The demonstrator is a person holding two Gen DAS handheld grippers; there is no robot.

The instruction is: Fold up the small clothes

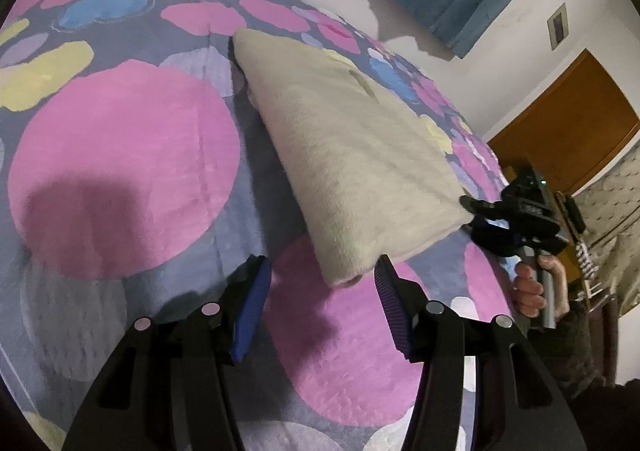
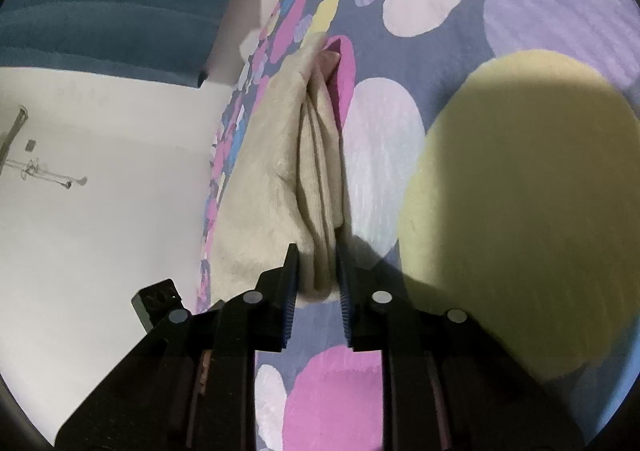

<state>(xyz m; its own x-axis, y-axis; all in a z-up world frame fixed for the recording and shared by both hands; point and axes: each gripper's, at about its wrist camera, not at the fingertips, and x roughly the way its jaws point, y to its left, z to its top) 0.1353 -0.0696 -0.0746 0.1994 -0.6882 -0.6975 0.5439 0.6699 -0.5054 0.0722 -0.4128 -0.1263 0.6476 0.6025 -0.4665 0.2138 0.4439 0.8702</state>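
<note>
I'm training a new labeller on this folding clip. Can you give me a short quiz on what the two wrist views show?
1. True or false: the cream cloth lies spread out in a single flat layer.
2. What does the cloth rest on? A) a bare wooden table B) a blanket with coloured circles C) a metal tray
3. Fill in: the jaws of the left gripper stand ____.

Key: 1. False; the right wrist view shows several folded layers at its edge. 2. B. 3. open, with a corner of the cloth just ahead of them.
</note>
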